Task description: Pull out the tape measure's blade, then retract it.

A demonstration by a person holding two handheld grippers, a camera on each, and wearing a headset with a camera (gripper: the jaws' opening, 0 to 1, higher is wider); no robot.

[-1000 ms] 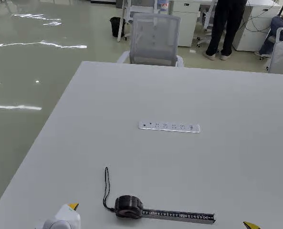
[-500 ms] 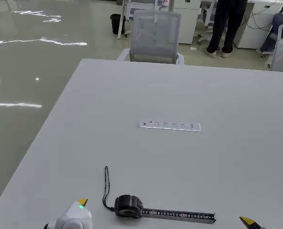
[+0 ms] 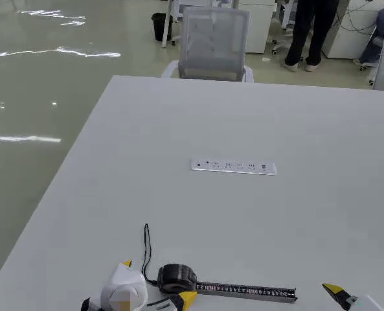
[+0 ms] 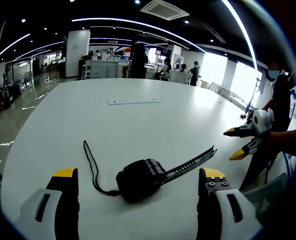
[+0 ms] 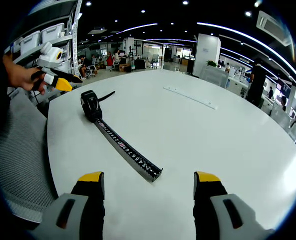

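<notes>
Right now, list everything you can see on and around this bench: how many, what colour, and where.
tape measure: one, black case, near edge of the table
blade: one, dark with pale marks, pulled out, lying flat
strap: one, black, trailing from the case
power strip: one, white, mid-table
table: one, white
chair: one, grey mesh, at the far edge
bin: one, black, on the floor beyond the chair
standing person: one, dark trousers, far right
left gripper: one, white, yellow tips, open, by the case
right gripper: one, white, yellow tips, open, near the blade's end
</notes>
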